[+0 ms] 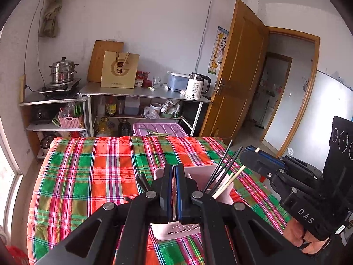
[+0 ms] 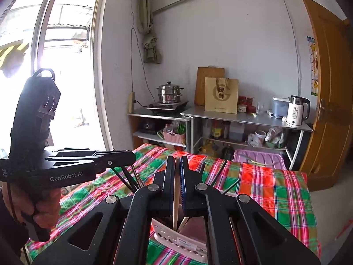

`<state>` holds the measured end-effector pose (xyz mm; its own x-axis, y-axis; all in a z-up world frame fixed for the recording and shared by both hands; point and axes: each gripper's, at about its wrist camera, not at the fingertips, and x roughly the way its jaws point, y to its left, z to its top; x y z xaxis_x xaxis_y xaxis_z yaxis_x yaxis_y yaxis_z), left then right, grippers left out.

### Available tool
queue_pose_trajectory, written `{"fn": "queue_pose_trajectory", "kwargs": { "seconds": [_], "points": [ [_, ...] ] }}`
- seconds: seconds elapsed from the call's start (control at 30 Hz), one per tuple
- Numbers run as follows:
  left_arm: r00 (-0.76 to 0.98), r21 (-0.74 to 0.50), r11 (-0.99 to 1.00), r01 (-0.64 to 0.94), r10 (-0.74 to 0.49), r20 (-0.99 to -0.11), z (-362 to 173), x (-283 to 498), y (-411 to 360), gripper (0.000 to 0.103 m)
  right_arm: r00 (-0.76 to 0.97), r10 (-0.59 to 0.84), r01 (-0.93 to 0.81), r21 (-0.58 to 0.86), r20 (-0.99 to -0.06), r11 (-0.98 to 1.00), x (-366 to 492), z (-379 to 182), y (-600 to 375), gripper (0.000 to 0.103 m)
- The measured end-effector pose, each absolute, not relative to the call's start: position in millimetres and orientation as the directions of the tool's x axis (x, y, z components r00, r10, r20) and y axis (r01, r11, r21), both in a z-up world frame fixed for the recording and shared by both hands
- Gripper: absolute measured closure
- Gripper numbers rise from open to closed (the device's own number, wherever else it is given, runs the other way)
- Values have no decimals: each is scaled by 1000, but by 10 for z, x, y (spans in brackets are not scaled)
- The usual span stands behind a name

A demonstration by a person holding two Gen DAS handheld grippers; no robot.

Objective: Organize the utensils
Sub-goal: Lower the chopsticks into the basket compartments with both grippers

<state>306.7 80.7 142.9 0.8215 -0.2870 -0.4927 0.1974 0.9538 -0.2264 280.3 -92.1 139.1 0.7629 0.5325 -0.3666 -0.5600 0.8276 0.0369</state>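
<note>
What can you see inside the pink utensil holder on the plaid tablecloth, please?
Inside the pink utensil holder, several black chopsticks and pale wooden chopsticks lean rightward. The right gripper grips one wooden chopstick. The left gripper hides the holder's left side and bottom.

The left wrist camera looks forward along its closed fingers, low and close over the pink utensil holder [image 1: 194, 198] on the plaid tablecloth [image 1: 88, 176], facing the steel shelving [image 1: 141, 92] and the open door [image 1: 240, 66]. The right wrist camera sits just as near over the same holder [image 2: 183, 240], angled further leftward to take in the window [image 2: 66, 66]. Both share cloth, shelving, kettle [image 1: 196, 86] and each other's gripper.
</note>
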Motion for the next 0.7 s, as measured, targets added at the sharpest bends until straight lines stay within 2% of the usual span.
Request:
{"fn": "queue_pose_trajectory", "kwargs": {
  "seconds": [0.47, 0.7],
  "points": [
    [773, -212, 962, 173, -266, -576, 1097, 3168, 749, 100, 734, 521, -562, 40, -436, 826, 2847, 1141, -911, 99],
    [772, -208, 964, 166, -259, -580, 1070, 3174, 761, 100, 734, 506, -556, 27, -454, 831, 2854, 1110, -910, 98]
  ]
}}
